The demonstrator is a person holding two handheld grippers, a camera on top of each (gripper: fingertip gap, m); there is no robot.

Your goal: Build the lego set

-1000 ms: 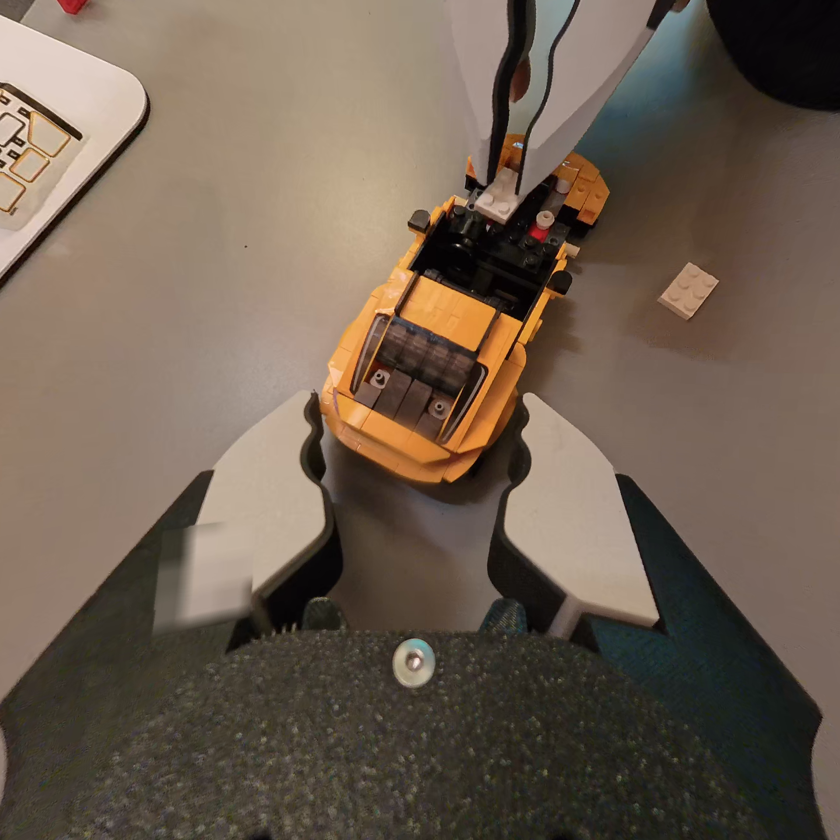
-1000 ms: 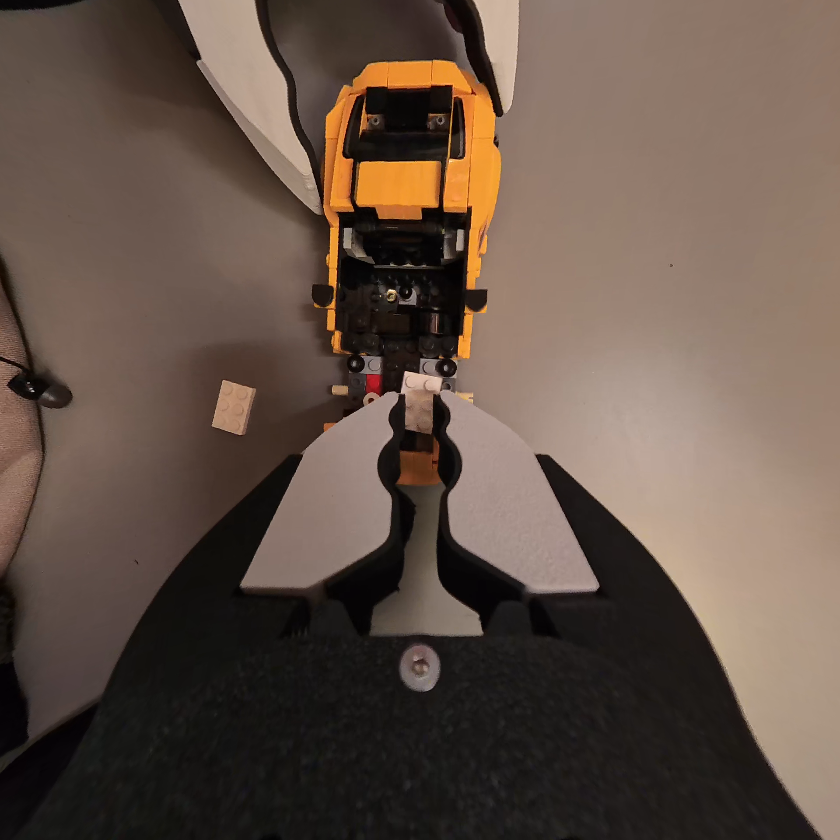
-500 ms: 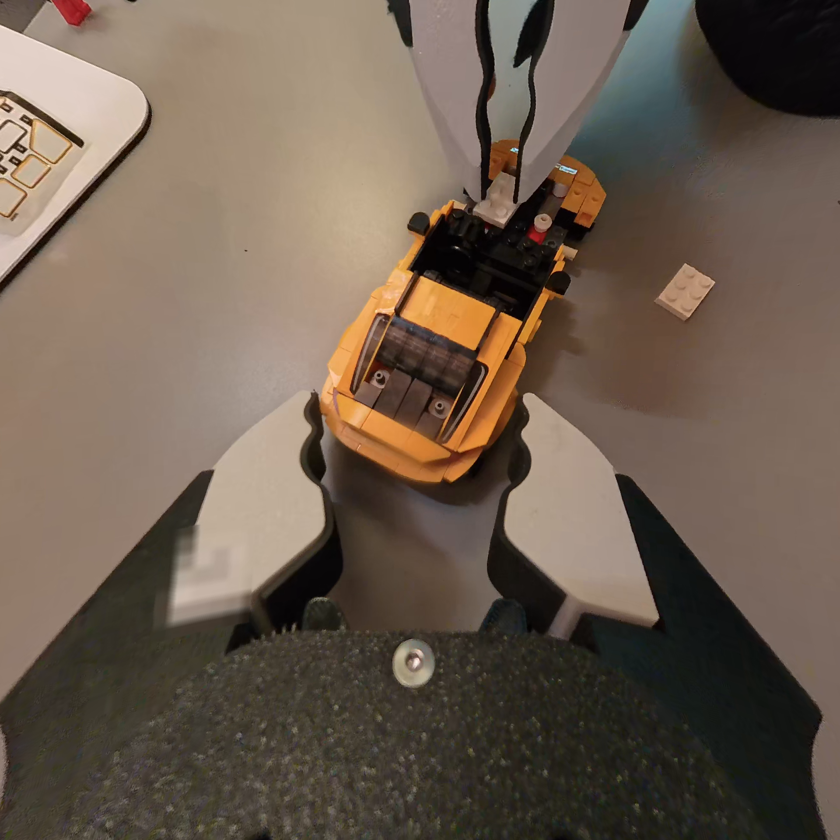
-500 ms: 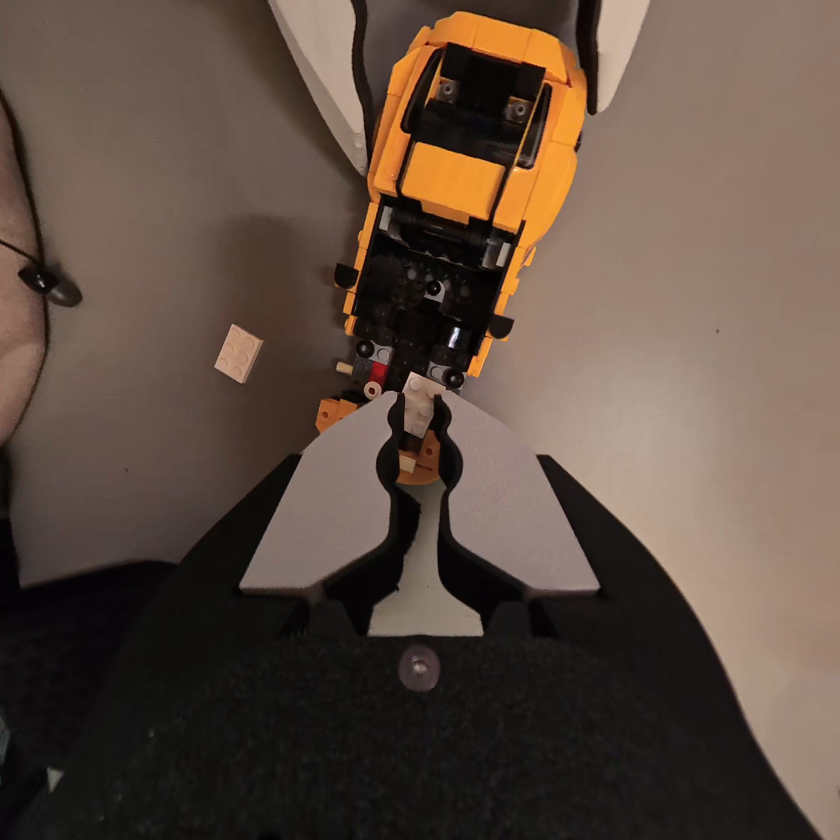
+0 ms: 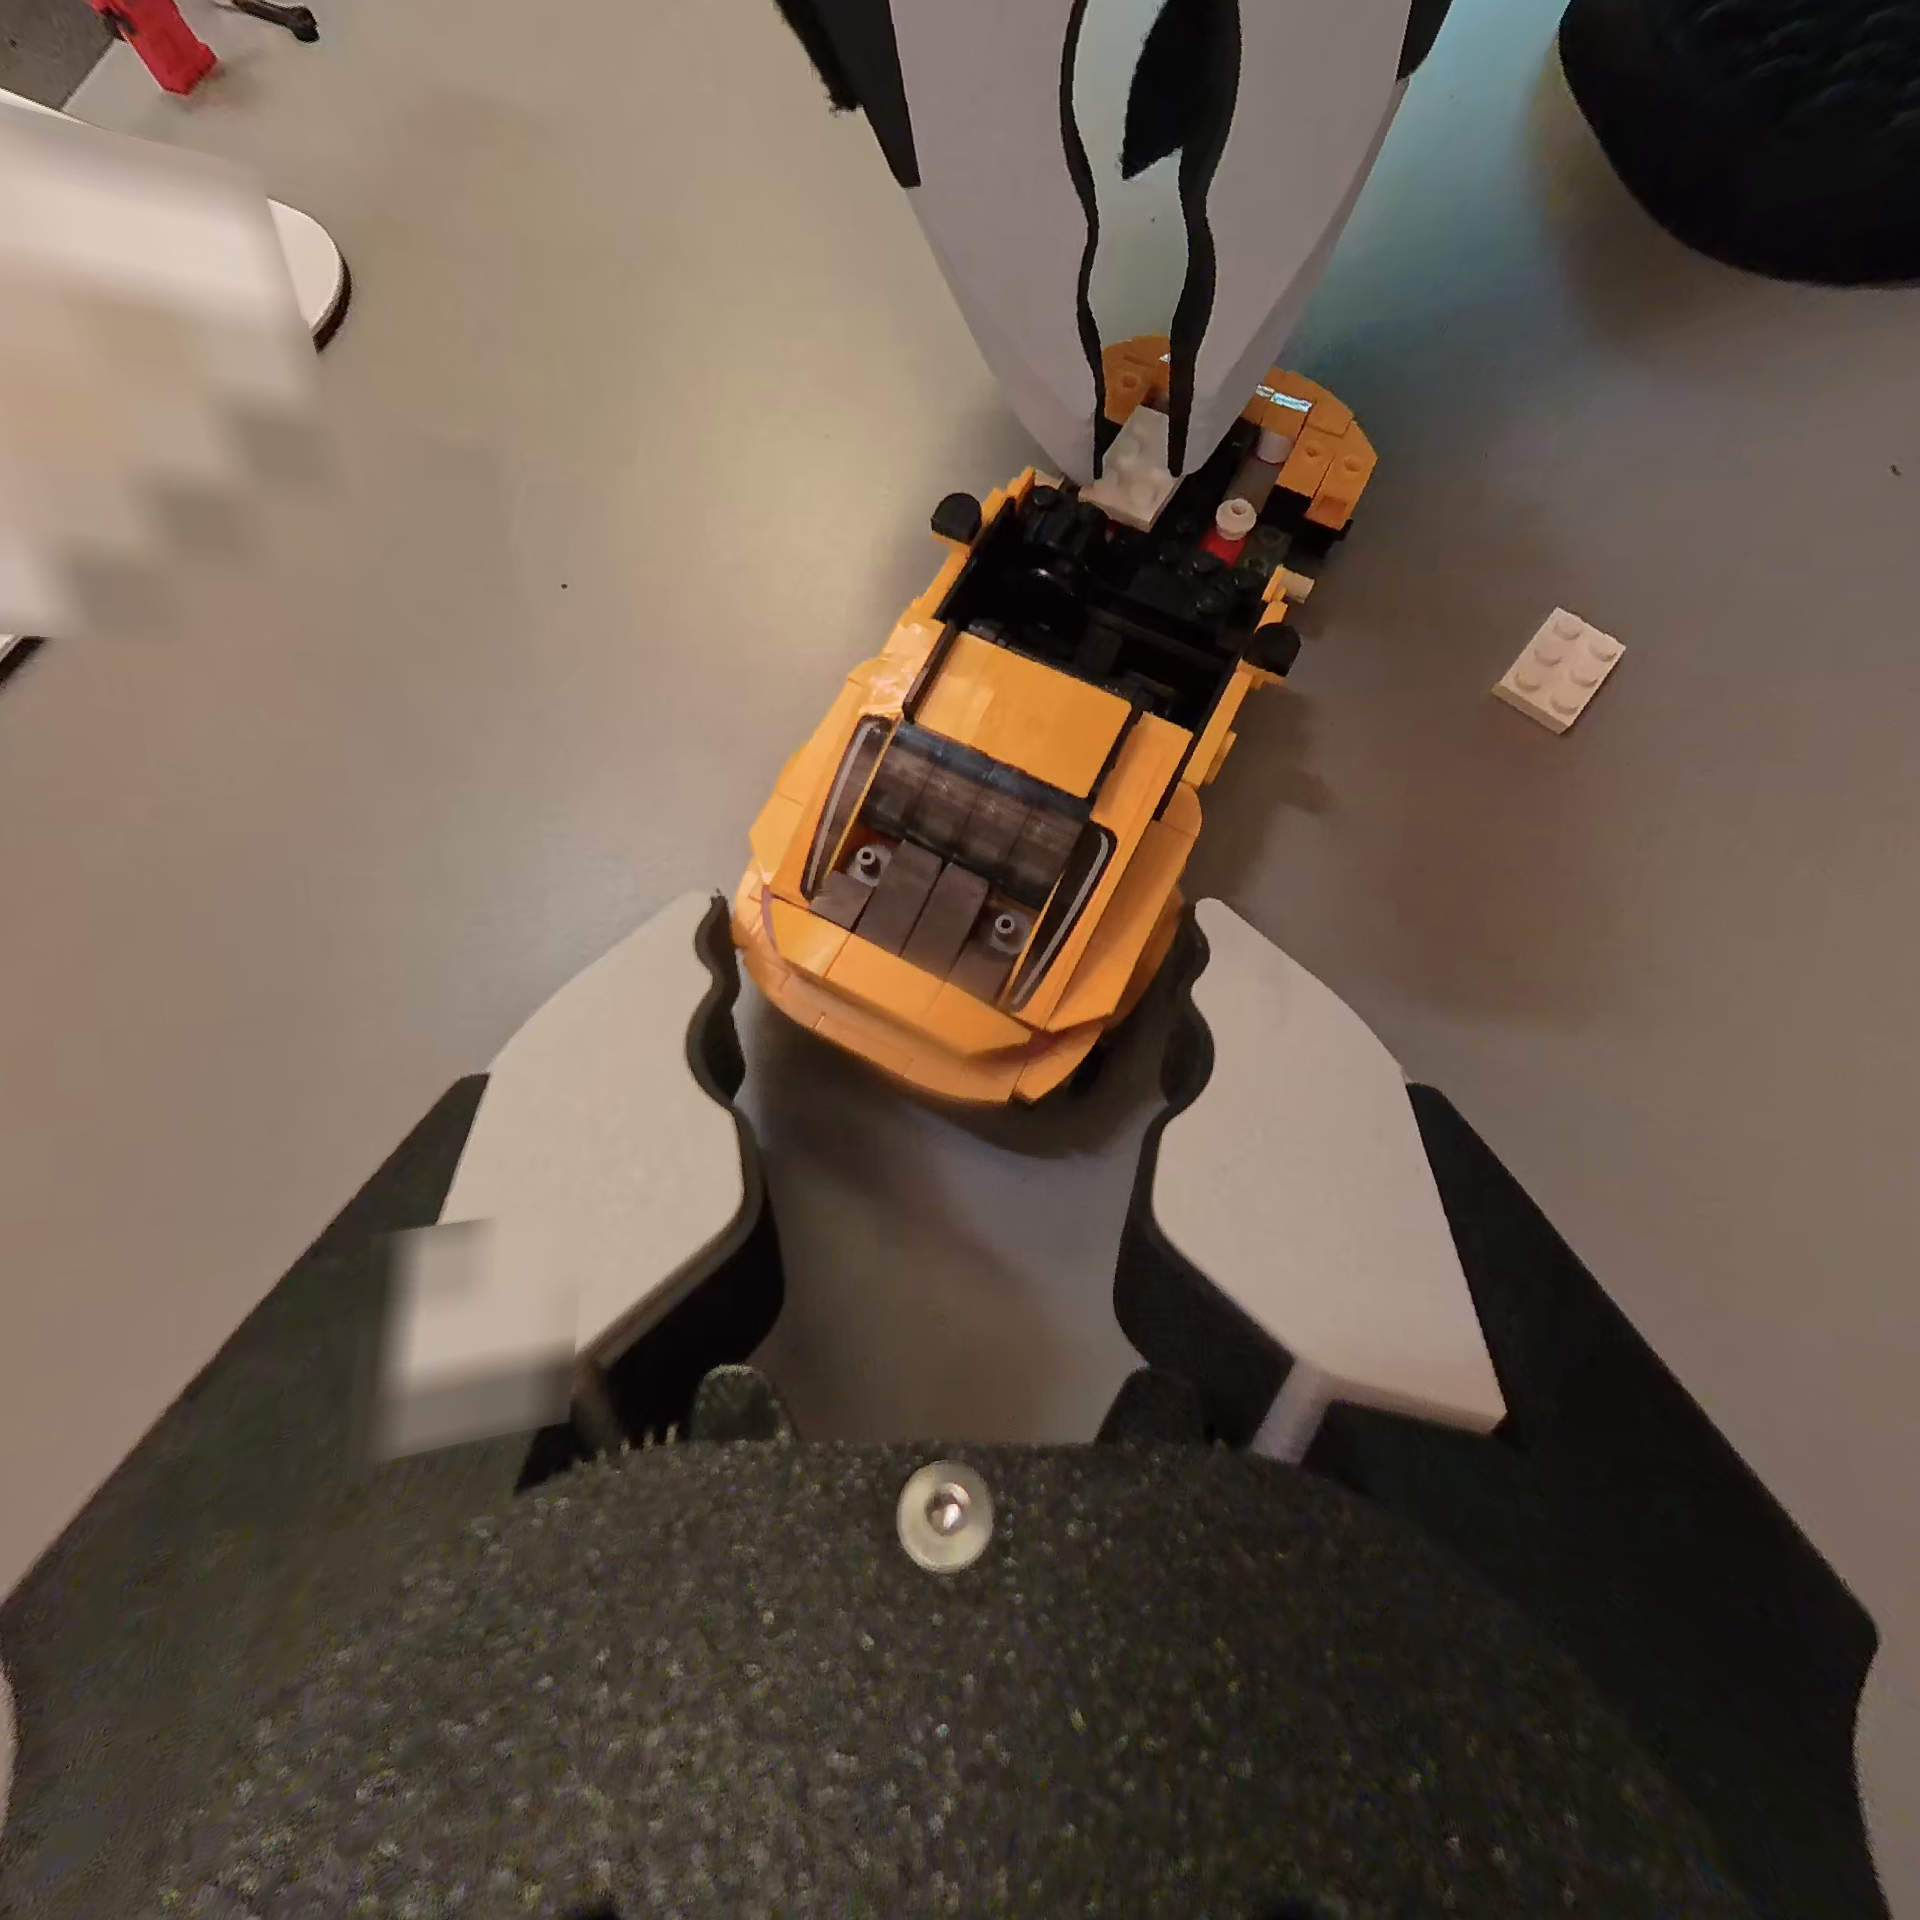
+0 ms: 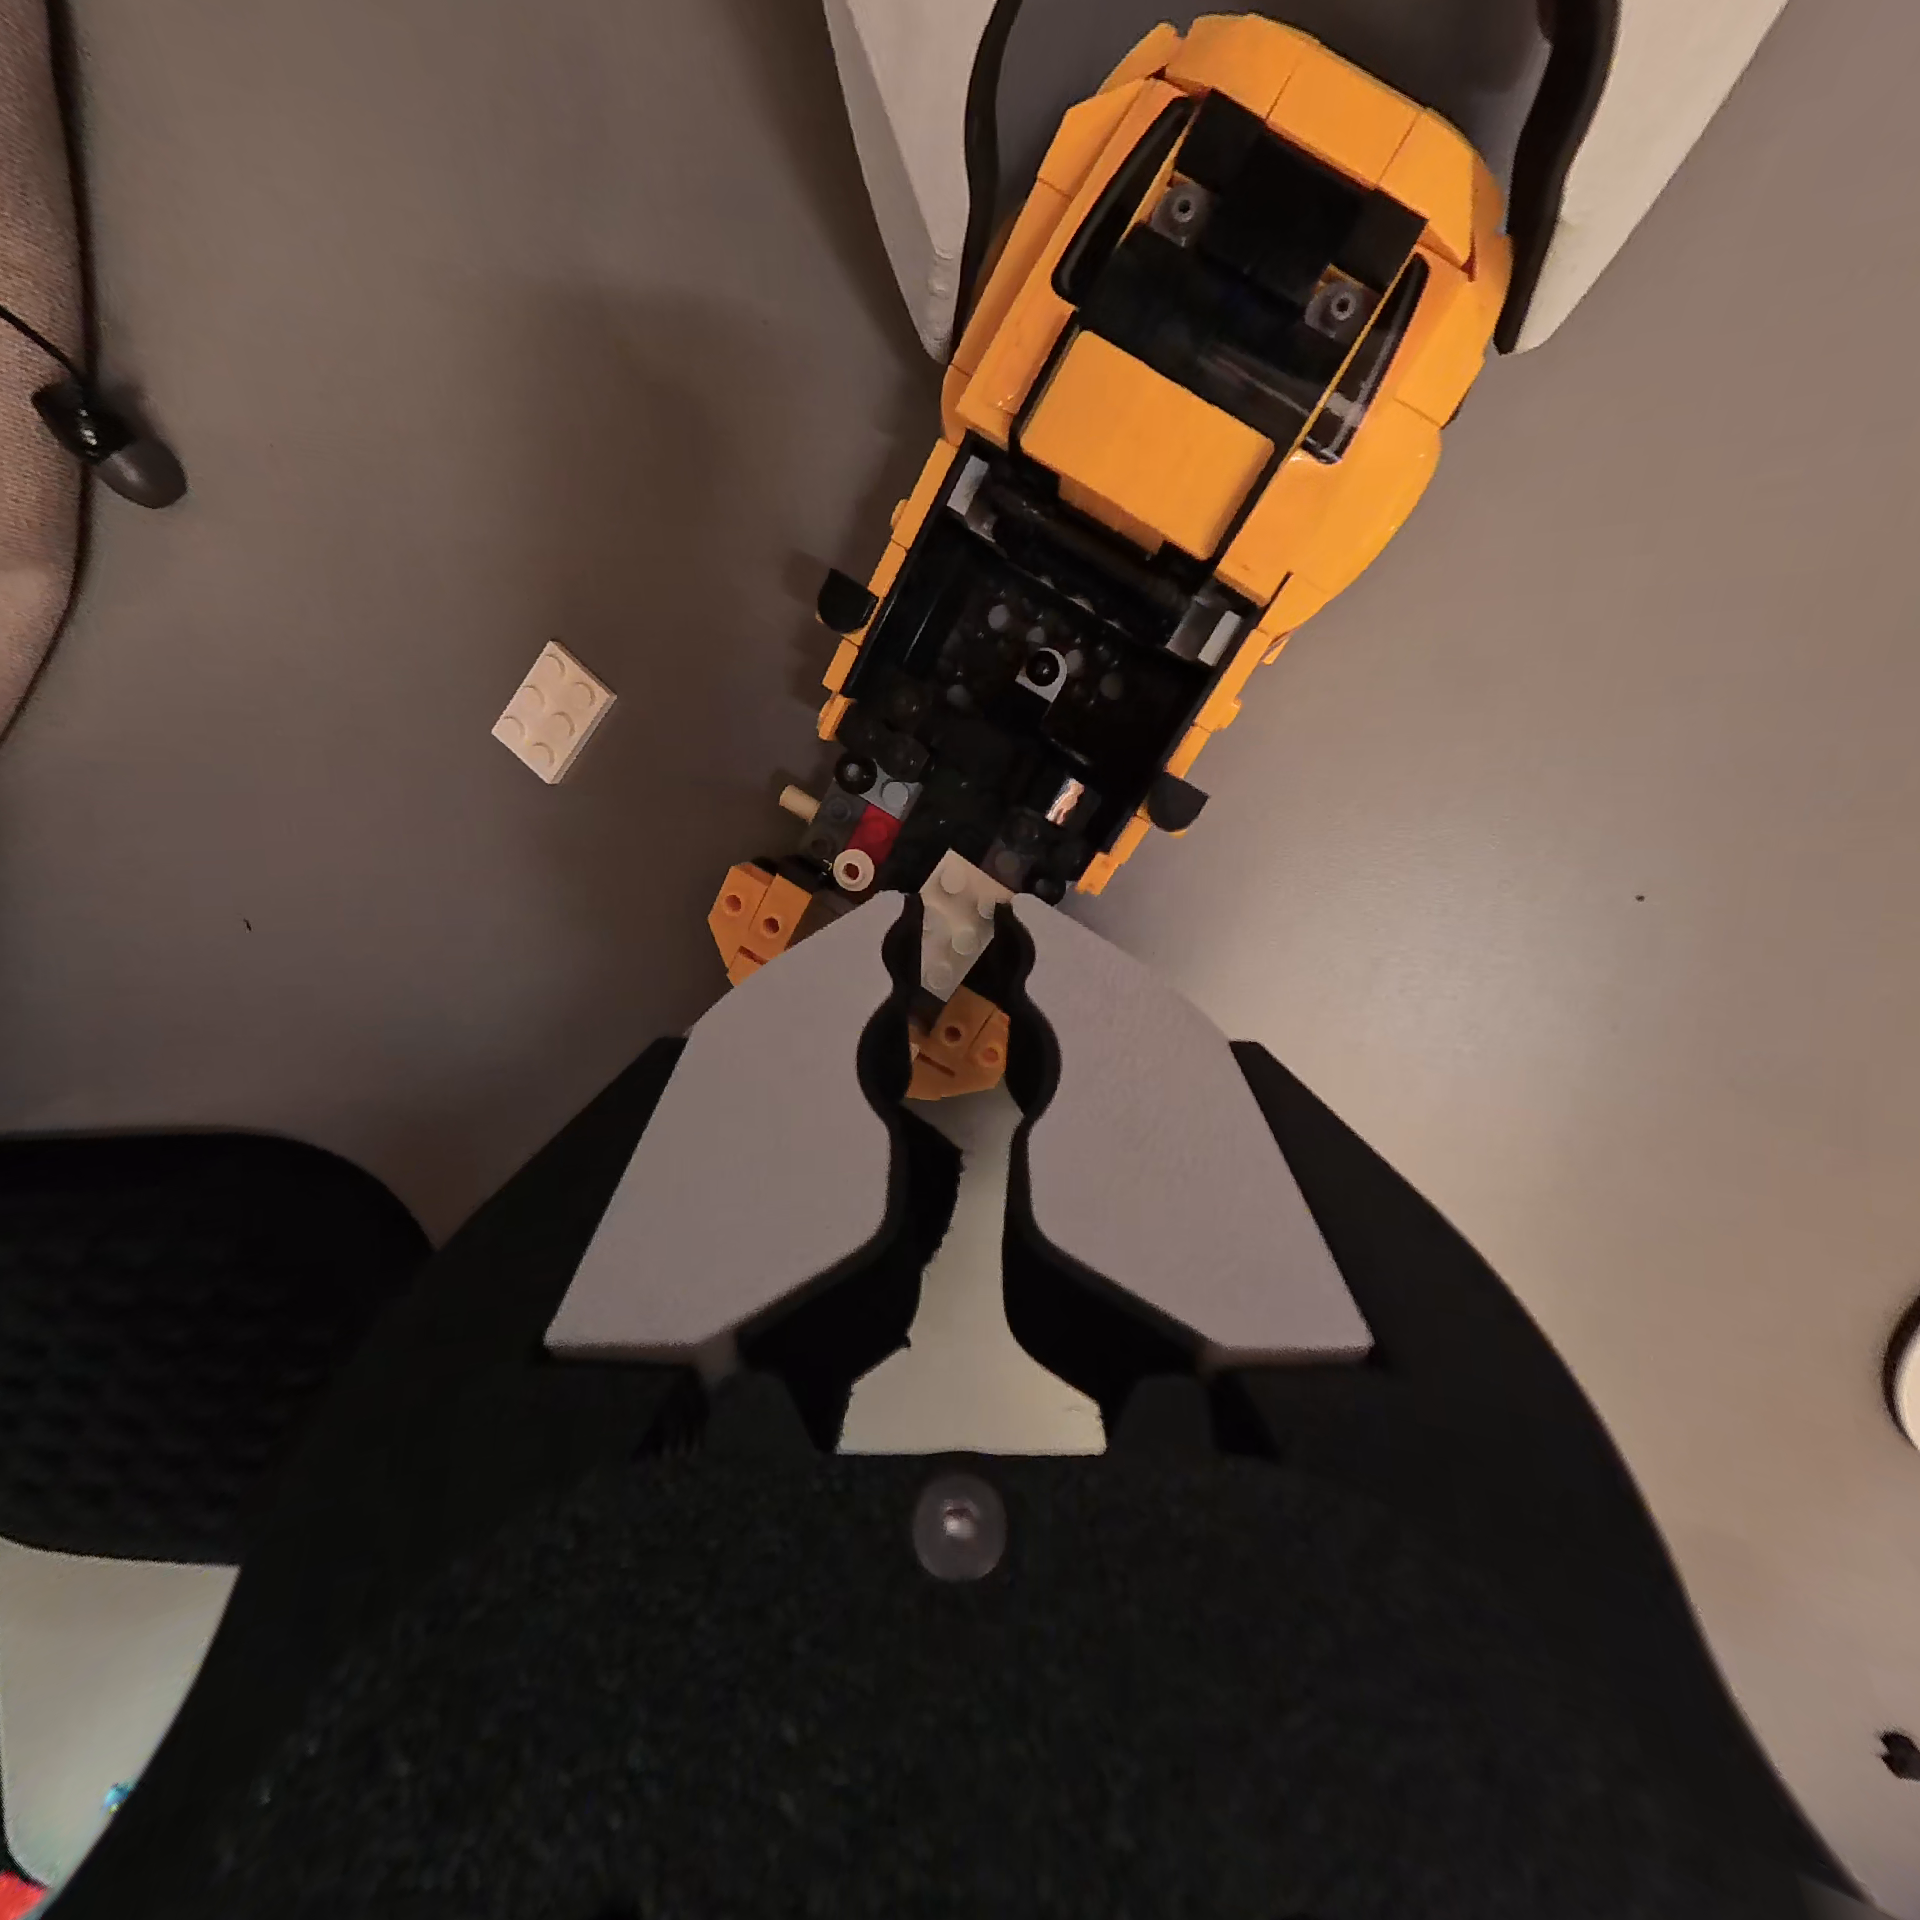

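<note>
An orange lego car point(image 5: 997, 831) stands on the grey table, its nose towards my left gripper point(image 5: 956, 930). The left gripper's jaws stand wide and press on both sides of the car's nose; it also shows in the right wrist view point(image 6: 1236, 260). My right gripper point(image 6: 956, 914) is shut on a small white plate point(image 6: 956, 925) and holds it at an angle over the car's point(image 6: 1195, 416) open black rear section. In the left wrist view the right gripper point(image 5: 1132, 457) comes in from the top with the white plate point(image 5: 1132, 473) at its tips.
A loose white 2x3 plate point(image 5: 1558, 681) lies on the table beside the car's rear, also in the right wrist view point(image 6: 553, 712). A white board point(image 5: 307, 260) lies at the far left, a red piece point(image 5: 156, 52) behind it. A black rounded object point(image 5: 1766, 135) sits far right. From the right gripper's tips to the black rounded object point(image 5: 1766, 135) is close to 20 cm. Seen from the right wrist view point(image 6: 323, 1272) as well.
My right gripper has swung round the car's rear with the white plate, so the car looks turned in its view. The left gripper and the car have stayed put.
</note>
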